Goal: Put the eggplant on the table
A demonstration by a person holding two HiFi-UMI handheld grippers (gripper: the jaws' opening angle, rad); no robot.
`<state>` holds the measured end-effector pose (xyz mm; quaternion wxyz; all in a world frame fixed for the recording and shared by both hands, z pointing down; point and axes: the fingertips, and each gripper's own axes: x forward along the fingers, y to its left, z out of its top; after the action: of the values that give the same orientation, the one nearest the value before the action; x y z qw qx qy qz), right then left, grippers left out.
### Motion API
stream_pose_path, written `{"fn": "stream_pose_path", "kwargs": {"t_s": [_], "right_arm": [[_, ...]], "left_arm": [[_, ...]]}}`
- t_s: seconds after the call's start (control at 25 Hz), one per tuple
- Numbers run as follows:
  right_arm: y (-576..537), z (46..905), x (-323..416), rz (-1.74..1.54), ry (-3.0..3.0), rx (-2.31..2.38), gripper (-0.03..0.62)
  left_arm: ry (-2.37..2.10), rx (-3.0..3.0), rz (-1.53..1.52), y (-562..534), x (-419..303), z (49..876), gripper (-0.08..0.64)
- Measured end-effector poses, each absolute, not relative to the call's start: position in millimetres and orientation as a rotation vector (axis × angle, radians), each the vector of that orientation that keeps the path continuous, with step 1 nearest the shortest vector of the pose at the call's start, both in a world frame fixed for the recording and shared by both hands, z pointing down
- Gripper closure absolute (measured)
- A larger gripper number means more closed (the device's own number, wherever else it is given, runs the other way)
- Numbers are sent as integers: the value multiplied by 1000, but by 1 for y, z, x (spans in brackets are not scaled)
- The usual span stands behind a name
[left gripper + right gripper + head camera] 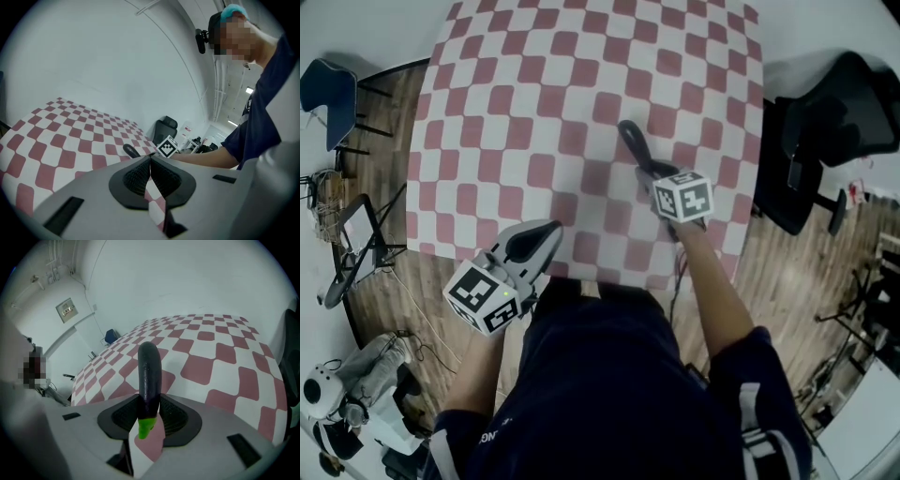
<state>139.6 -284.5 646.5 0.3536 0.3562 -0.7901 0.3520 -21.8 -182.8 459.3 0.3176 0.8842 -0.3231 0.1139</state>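
Observation:
A dark purple eggplant (149, 376) with a green stem end sticks out forward from my right gripper (151, 417), whose jaws are shut on its stem half. In the head view the eggplant (632, 145) lies low over the red-and-white checkered table (525, 103), with my right gripper (652, 180) behind it, right of centre. My left gripper (546, 234) hangs at the table's near edge, left of the right one, its jaws shut with nothing between them (150, 174). From the left gripper view the eggplant tip (130, 150) shows beyond the jaws.
A black office chair (825, 131) stands off the table's right side. A dark chair (328, 94) and stands with cables (356, 244) sit on the wooden floor to the left. The person's dark-clad body (609, 394) fills the near side.

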Motion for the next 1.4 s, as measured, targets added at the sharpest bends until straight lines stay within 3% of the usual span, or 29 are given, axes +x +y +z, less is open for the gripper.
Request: {"fn": "stream_pose_path", "kwargs": {"t_s": [0.76,1.2,1.4], "right_arm": [[-295,678,134,888,-1946,958,422],[-272,607,121,1006,-2160,980,396],[-230,576,104,1100,-2248,879,434]], "left_arm": [[-853,2298,290,-180,-34,472,534],[-822,2346,255,-178,-38,458,533],[-798,2391,238,-171,-44,447,533]]}}
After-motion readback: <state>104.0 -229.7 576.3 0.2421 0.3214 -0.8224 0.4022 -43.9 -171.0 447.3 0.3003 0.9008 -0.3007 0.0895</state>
